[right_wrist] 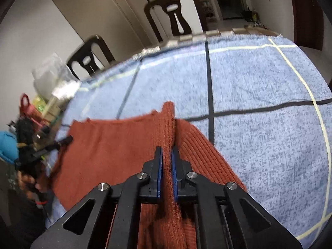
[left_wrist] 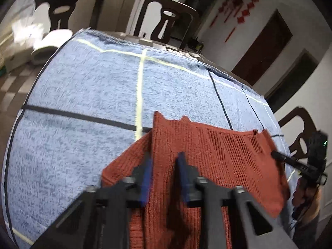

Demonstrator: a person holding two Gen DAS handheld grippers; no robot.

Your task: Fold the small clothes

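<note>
A rust-red ribbed knit garment (left_wrist: 217, 155) (right_wrist: 116, 145) is held up over a blue towel (left_wrist: 83, 83) (right_wrist: 259, 83) marked with black and pale tape lines. My left gripper (left_wrist: 165, 155) is shut on a raised fold near one upper corner, with fabric filling the space between its blue pads. My right gripper (right_wrist: 167, 149) is shut on a narrow ridge of the knit at the other corner. Each wrist view shows the other gripper's tip at the garment's far edge: the right gripper (left_wrist: 274, 155) and the left gripper (right_wrist: 69, 139). The cloth sags between the two grips.
Dark wooden chairs (left_wrist: 166, 18) (left_wrist: 62, 10) (left_wrist: 300, 128) (right_wrist: 178, 14) stand around the table's far and side edges. A clear plastic bag (right_wrist: 51, 76) and red and green clutter (right_wrist: 31, 108) lie beyond the towel. A person's hand (left_wrist: 305, 195) holds the right gripper.
</note>
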